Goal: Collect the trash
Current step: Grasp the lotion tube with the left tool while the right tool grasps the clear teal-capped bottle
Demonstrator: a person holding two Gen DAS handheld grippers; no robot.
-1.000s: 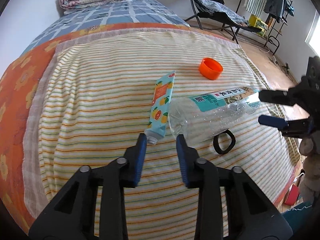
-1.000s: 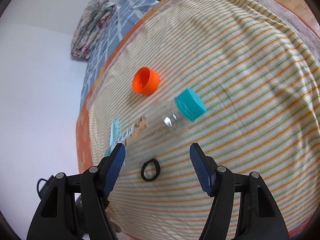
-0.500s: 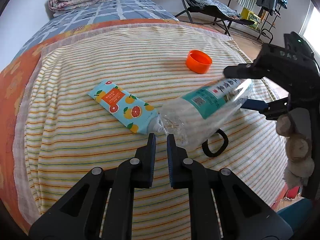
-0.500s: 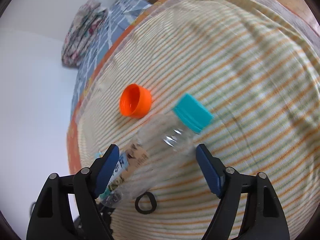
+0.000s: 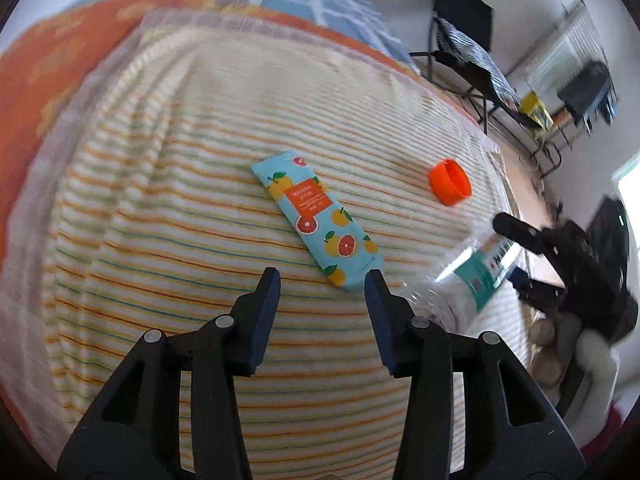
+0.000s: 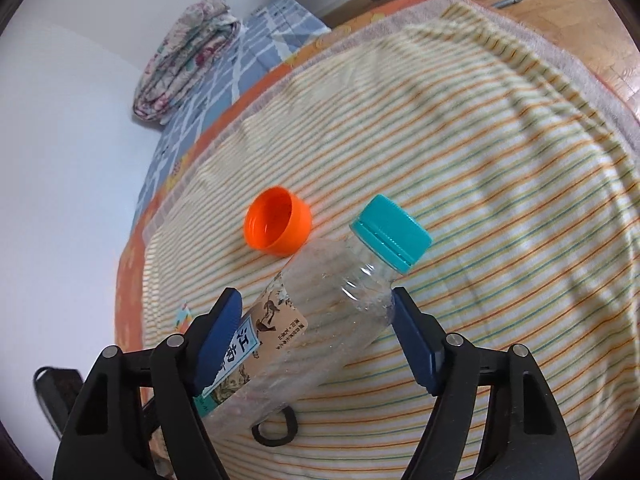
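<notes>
Collection is at an early stage, judging by what remains on the bed (image 6: 500,128). The right hand-held gripper (image 6: 316,304) is closed around the plastic bottle (image 6: 320,304), which appears raised off the blanket. The left hand-held gripper (image 5: 322,282) is open, empty, angled down near the tube (image 5: 316,220). The orange cap (image 5: 450,182) and black ring (image 6: 276,428) remain.

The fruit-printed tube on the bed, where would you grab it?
Probably across the narrow width of the tube, coming from above. It lies flat on the striped blanket, long and thin, so the open left gripper could straddle its near end.
</notes>
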